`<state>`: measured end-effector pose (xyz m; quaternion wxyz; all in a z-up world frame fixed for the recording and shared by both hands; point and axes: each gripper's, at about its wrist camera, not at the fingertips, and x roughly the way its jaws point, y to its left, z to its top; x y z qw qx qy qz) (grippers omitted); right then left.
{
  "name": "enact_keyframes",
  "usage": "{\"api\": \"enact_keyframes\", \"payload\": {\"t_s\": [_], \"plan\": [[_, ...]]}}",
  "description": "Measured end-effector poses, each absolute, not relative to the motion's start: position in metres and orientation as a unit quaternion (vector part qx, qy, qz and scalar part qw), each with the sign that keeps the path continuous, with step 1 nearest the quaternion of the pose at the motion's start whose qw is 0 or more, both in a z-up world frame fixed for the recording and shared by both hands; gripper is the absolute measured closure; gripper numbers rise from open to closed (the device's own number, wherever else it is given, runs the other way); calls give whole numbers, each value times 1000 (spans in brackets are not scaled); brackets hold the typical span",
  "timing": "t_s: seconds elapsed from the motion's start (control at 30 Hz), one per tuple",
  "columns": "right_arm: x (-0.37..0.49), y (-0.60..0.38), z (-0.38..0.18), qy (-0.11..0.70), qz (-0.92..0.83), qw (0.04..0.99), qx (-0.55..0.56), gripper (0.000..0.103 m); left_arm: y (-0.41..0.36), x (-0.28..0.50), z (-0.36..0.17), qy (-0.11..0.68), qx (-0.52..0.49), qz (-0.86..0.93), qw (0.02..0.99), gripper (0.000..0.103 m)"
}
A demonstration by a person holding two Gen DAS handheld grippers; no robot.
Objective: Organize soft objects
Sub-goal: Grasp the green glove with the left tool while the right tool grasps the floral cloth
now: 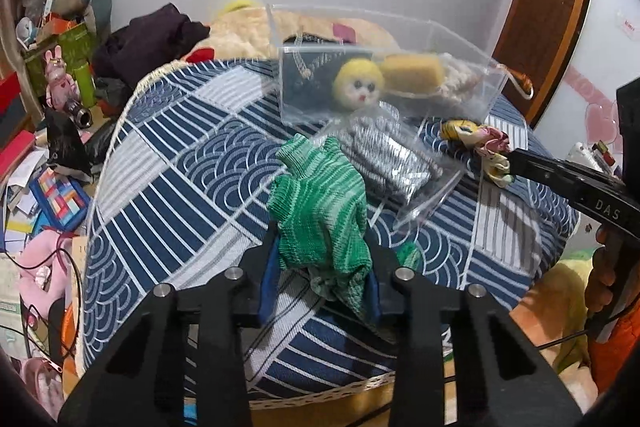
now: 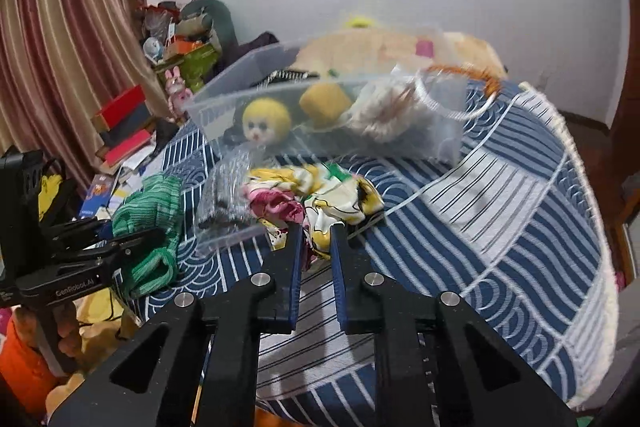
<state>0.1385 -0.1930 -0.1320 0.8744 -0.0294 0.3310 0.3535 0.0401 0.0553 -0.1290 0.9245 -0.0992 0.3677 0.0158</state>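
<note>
My left gripper [image 1: 322,247] is shut on a green striped knit cloth [image 1: 320,203], held just above the blue patterned table cover [image 1: 180,163]; the cloth also shows in the right wrist view [image 2: 150,223]. My right gripper [image 2: 316,231] is shut on a yellow, white and pink floral cloth [image 2: 320,195], seen in the left wrist view [image 1: 484,147] too. A clear plastic box [image 1: 384,67] holds a yellow-haired doll head [image 1: 358,85], a yellow sponge [image 1: 412,71] and a whitish bundle [image 2: 384,107]. A clear bag of silvery striped fabric [image 1: 392,159] lies between box and cloths.
The round table's edge drops off to a floor cluttered with books, toys and boxes [image 1: 52,147] on the left. A beige plush [image 1: 248,31] and dark clothing [image 1: 152,43] lie behind the table. A wooden door [image 1: 548,7] stands at right.
</note>
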Motion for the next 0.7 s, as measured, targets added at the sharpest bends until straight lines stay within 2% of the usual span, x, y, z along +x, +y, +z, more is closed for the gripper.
{"api": "enact_keyframes", "payload": {"t_s": [0.33, 0.7], "plan": [[129, -204, -94, 267, 349, 898, -29, 92, 64, 47, -76, 299, -104, 13, 948, 70], [141, -191, -47, 195, 340, 919, -28, 92, 61, 92, -28, 237, -88, -5, 968, 70]]}}
